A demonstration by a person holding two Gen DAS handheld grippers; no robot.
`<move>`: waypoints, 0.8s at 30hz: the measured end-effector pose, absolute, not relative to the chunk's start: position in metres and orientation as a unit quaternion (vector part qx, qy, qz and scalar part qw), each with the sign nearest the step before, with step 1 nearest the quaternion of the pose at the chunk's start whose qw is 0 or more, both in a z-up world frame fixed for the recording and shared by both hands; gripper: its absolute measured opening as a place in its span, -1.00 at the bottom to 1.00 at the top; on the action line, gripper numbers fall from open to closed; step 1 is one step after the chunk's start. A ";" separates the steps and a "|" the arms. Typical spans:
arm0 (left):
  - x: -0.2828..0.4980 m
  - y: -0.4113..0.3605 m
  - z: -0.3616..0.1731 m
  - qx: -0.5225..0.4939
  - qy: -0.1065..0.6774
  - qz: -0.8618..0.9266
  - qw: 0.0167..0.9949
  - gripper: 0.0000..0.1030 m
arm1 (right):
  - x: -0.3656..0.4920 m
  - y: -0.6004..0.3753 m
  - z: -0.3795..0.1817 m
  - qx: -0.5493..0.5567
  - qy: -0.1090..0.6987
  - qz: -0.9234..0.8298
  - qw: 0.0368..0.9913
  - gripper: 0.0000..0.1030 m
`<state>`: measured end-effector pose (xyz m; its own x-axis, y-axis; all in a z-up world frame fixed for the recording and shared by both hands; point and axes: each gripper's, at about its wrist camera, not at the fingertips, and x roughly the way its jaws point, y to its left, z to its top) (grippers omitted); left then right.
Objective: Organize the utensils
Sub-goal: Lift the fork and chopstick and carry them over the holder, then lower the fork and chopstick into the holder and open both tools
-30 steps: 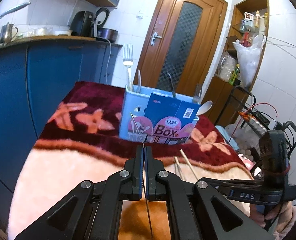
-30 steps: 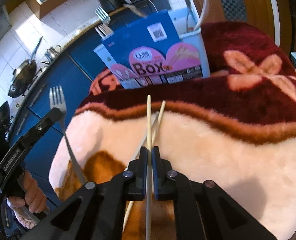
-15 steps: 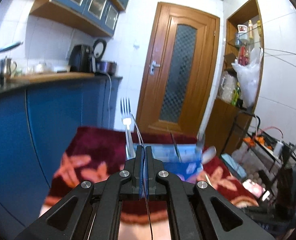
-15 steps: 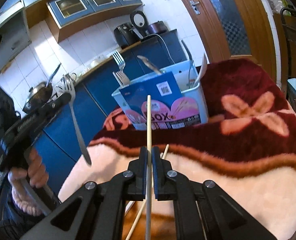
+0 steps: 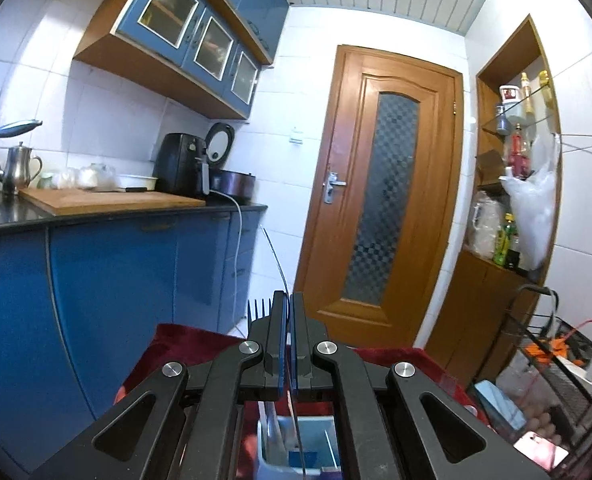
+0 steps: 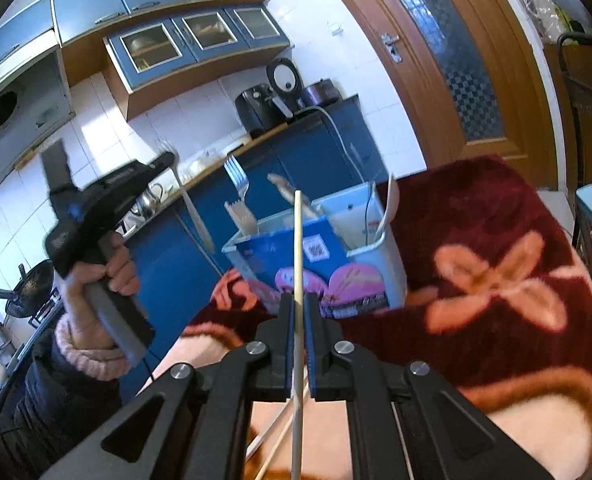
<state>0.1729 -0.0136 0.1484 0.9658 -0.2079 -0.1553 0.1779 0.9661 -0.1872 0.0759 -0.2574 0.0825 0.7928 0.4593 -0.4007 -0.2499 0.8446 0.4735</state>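
The right claw (image 6: 297, 312) was closed on one chopstick (image 6: 297, 248), gripped partway along its length and pointed toward the utensil box (image 6: 372, 272) on the blanket-covered surface (image 6: 536, 240). The left claw (image 5: 288, 312) was clamped on a fork (image 5: 273, 256), held edge-on above the box (image 5: 296, 440). Both were judged light, stiff and slippery, best pinched mid-shaft. Two more chopsticks (image 6: 273, 436) lay on the blanket below; two forks (image 6: 237, 182) stood in the box.

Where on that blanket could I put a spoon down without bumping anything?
Right of the box, the blanket is bare around the orange flower and on the cream part below. Crowded: the box itself and the loose chopsticks beneath the right claw, which grips a chopstick.
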 end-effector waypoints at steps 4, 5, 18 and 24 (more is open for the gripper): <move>0.190 -0.017 0.136 -0.082 0.091 -0.087 0.989 -0.98 | 0.091 -0.263 0.092 0.197 0.243 0.183 0.932 -0.87; 0.192 -0.017 0.132 -0.082 0.092 -0.085 0.989 -0.98 | 0.096 -0.264 0.096 0.192 0.234 0.179 0.936 -0.87; 0.192 -0.015 0.096 -0.089 0.114 -0.097 0.985 -0.98 | 0.166 -0.249 0.122 0.136 0.107 0.112 0.979 -0.87; 0.189 -0.017 0.093 -0.083 0.101 -0.099 0.986 -0.98 | 0.198 -0.237 0.116 0.113 0.084 0.087 0.986 -0.87</move>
